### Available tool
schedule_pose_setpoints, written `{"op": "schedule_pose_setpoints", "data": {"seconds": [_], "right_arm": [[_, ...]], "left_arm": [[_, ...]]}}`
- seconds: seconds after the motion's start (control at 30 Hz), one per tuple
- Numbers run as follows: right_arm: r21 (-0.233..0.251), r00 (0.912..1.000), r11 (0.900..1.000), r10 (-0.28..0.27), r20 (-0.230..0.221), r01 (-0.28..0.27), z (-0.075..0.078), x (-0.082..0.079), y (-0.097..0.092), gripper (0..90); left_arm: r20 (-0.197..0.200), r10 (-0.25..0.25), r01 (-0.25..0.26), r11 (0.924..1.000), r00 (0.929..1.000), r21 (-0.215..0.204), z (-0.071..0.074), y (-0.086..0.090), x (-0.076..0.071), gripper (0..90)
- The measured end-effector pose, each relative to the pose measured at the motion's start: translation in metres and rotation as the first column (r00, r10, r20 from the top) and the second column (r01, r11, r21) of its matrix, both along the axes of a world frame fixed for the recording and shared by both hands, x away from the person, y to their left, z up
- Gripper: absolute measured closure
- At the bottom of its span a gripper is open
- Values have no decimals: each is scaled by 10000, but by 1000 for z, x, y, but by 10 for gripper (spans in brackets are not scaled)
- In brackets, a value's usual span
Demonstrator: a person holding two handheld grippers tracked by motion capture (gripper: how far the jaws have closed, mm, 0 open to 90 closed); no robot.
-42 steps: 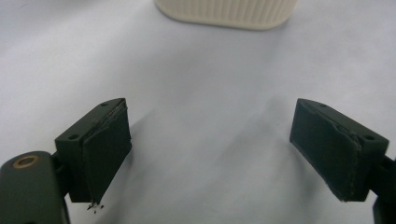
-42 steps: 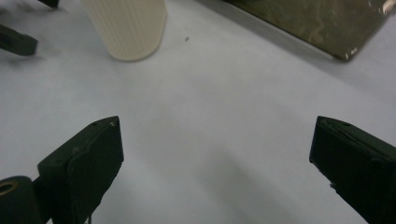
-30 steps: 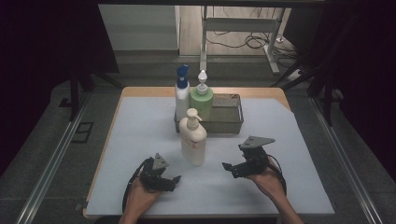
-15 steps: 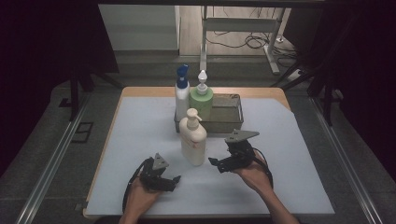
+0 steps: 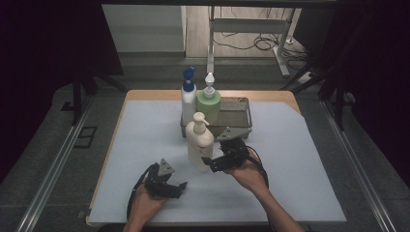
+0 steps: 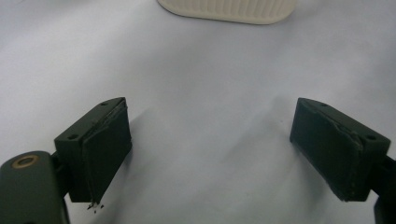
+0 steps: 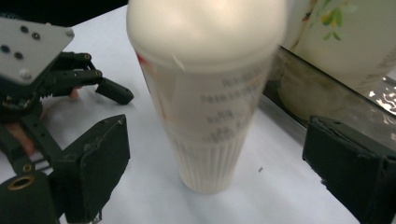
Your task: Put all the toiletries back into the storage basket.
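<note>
The table [image 5: 145, 145] is seen from above and behind the person in the high view, looking forward and down. The cream bottle [image 7: 205, 93] is faced closely in the right gripper view; its base [image 6: 229, 9] is also caught, low over the table, in the left gripper view.

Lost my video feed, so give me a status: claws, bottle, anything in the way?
Right claw open, jaws either side of cream pump bottle, not touching. Left claw open, low over the mat. Metal tray close behind the bottle.
</note>
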State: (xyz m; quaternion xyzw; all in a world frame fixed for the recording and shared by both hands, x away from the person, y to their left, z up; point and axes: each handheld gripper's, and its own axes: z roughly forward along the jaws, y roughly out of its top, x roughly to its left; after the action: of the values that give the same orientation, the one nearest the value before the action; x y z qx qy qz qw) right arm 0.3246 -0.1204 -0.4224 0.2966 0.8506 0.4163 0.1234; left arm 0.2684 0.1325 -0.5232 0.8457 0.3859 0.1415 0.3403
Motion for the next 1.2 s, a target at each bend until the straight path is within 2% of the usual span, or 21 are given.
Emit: {"op": "schedule_pose_setpoints", "data": {"seconds": [0.2,0.53,0.63,0.73,0.8,1.07,1.2], "right_arm": [[-90,9999,9999,-94,99,95,0,5,15,102],[-78,9977,9977,-669,101,670,-2,16,34,145],[-37,9965,9967,-815,157,816,-3,18,38,183],[2,9959,9960,-892,171,893,-3,18,41,257],[49,9956,9958,-916,202,915,-3,18,42,310],[-164,9950,9956,-916,395,923,-1,17,40,353],[-148,9967,9966,-812,93,813,2,19,35,361]], "left_arm": [[-1,-1,1,10000,10000,0,0,0,0,122],[-6,4,-4,10000,10000,-3,0,0,0,122],[-12,1,-1,10000,10000,-7,0,0,0,122],[2,3,-3,10000,10000,-12,0,0,0,122],[0,2,-2,10000,10000,-13,0,0,0,122],[-16,6,-6,10000,10000,-22,0,0,0,122],[-6,0,0,10000,10000,-33,0,0,0,122]]}}
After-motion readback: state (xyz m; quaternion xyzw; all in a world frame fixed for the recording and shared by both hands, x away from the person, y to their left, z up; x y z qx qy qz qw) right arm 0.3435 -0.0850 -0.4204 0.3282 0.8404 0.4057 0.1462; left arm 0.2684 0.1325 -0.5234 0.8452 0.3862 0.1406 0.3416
